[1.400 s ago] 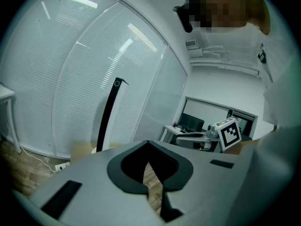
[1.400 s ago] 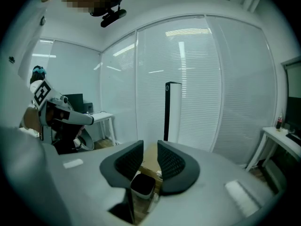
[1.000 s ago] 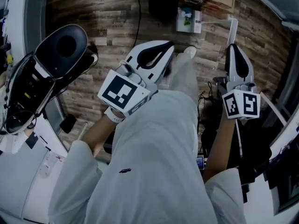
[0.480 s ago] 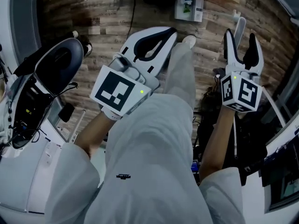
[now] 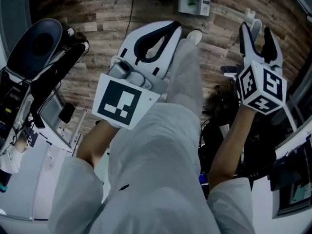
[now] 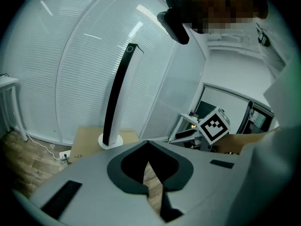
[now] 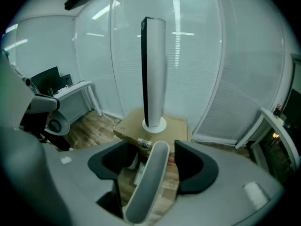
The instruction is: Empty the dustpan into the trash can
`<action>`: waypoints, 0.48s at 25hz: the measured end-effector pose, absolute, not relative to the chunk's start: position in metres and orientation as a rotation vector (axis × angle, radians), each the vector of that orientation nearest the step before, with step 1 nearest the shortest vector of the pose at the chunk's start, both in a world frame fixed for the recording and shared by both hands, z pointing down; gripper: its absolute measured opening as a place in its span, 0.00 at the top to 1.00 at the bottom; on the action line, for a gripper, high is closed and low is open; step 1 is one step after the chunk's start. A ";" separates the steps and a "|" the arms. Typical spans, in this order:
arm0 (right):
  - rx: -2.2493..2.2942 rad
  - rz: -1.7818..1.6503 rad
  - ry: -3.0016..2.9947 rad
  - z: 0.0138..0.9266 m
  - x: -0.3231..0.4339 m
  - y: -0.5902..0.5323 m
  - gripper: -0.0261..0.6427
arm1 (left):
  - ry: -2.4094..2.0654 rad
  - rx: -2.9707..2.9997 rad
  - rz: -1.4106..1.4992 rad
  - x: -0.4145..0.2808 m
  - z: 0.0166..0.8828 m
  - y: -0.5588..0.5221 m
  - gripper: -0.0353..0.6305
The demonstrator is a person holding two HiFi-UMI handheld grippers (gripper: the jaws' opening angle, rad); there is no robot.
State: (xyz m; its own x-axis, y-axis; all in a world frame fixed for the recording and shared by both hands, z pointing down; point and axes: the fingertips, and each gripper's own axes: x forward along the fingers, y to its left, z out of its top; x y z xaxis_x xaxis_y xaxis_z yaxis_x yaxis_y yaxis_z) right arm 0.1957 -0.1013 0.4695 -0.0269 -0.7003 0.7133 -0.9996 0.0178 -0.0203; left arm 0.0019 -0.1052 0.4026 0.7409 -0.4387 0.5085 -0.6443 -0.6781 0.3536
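My right gripper [image 5: 257,30] is at the right of the head view, above the wooden floor. Its jaws have just been opening wide, then closing slightly. A white rounded handle [image 7: 149,182] stands upright between them; floor shows on both sides of it, so the pads are not pressing. The same handle [image 5: 250,17] pokes up between the fingers in the head view. My left gripper [image 5: 171,27] hovers over the floor in the middle, beside the person's leg, shut with nothing in it [image 6: 148,143]. The dustpan's pan and a trash can are not identifiable.
A tall white column [image 7: 153,65] stands on a cardboard box [image 7: 175,124] ahead of the right gripper. A dark machine with a round head [image 5: 39,45] and a white cabinet [image 5: 44,179] fill the left. Cables and dark gear [image 5: 219,106] lie by the right arm.
The right gripper's jaws went from shut to wide open, and the white handle now stands between them. Both grippers look larger in the head view. The left gripper stayed shut.
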 end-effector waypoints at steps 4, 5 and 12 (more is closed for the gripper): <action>1.683 0.890 -1.739 0.485 0.199 -0.110 0.43 | -0.811 2.425 0.523 0.013 0.411 -0.115 0.94; 1.660 0.932 -1.719 0.491 0.200 -0.110 0.43 | -0.805 2.422 0.518 0.017 0.413 -0.117 0.94; 1.535 1.095 -1.544 0.530 0.215 -0.106 0.62 | -0.772 2.404 0.549 0.028 0.426 -0.119 0.94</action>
